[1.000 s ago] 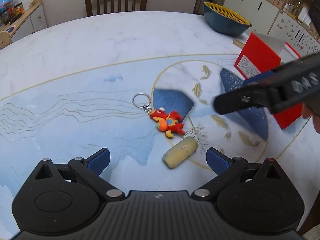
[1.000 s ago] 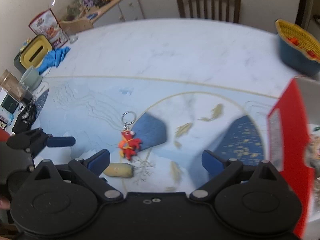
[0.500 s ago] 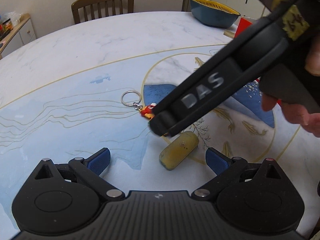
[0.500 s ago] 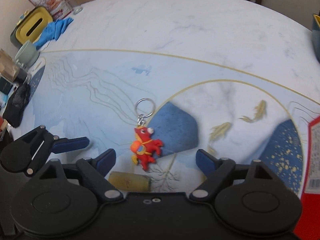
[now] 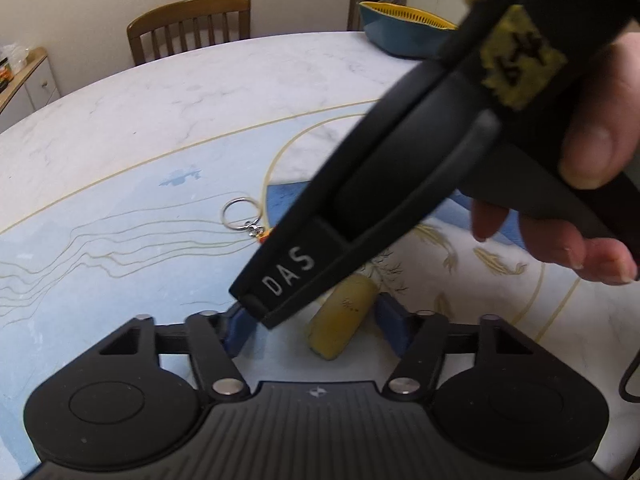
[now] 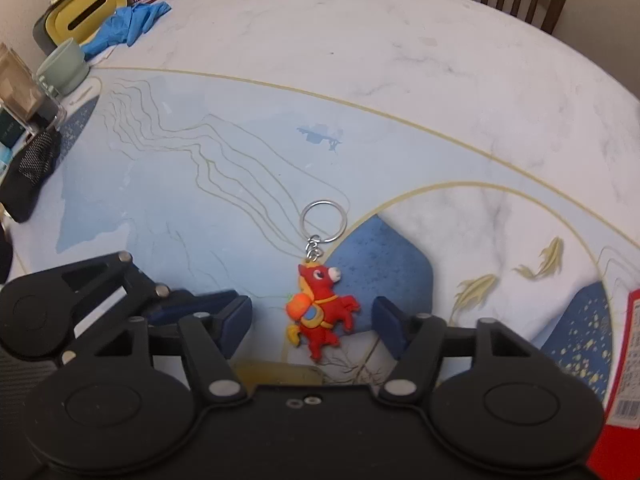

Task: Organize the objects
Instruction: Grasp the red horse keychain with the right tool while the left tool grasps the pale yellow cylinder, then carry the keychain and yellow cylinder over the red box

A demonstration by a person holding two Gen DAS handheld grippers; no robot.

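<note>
A red horse keychain (image 6: pixel 320 312) with a metal ring (image 6: pixel 323 222) lies flat on the table. My right gripper (image 6: pixel 312 322) is open, with the horse between its blue pads, which do not touch it. A yellow oblong object (image 5: pixel 346 322) lies between the pads of my open left gripper (image 5: pixel 314 322). The right gripper's black body (image 5: pixel 400 168) crosses the left wrist view and hides most of the keychain; only its ring (image 5: pixel 238 216) shows. The left gripper (image 6: pixel 200 304) shows at the left in the right wrist view.
A blue and yellow basket (image 5: pixel 404 34) sits at the table's far right. A red box (image 6: pixel 624 364) stands at the right. A green cup (image 6: pixel 64 66), a yellow-lidded box (image 6: pixel 80 20), a blue cloth (image 6: pixel 128 26) and a black pouch (image 6: pixel 30 168) line the left edge. A chair (image 5: pixel 192 26) stands behind.
My right gripper has come down and forward so the horse now lies between its pads. My left gripper has moved forward around the yellow object. Both jaws have narrowed.
</note>
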